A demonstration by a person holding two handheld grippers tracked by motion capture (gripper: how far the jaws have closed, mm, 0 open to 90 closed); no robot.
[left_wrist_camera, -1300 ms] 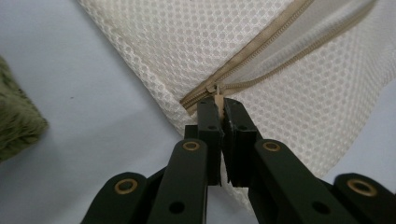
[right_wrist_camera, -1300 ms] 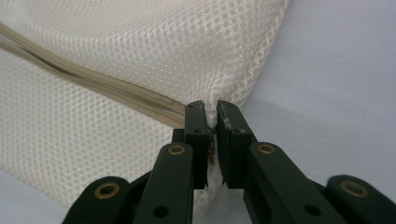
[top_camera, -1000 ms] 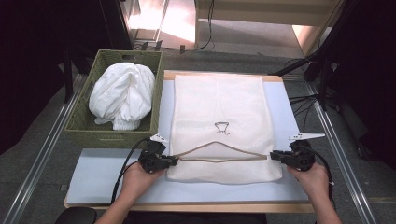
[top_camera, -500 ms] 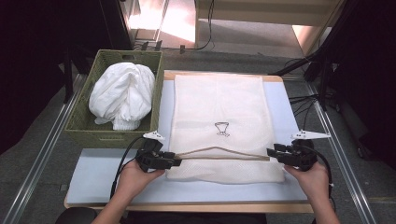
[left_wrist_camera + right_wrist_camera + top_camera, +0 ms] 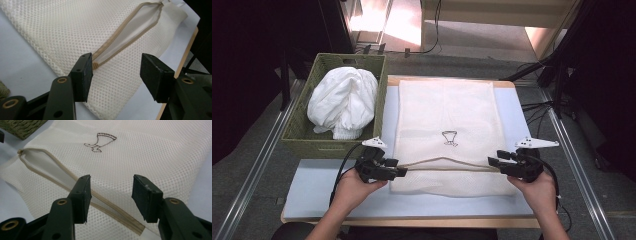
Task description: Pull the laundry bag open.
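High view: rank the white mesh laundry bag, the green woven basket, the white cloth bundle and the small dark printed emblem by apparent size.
1. White mesh laundry bag
2. Green woven basket
3. White cloth bundle, lying inside the basket
4. Small dark printed emblem on the bag

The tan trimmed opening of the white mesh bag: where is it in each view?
High view: tan trimmed opening low centre, between both grippers.
Left gripper view: slanting to upper right.
Right gripper view: slanting from upper left.
Shared landmark: white mesh bag.
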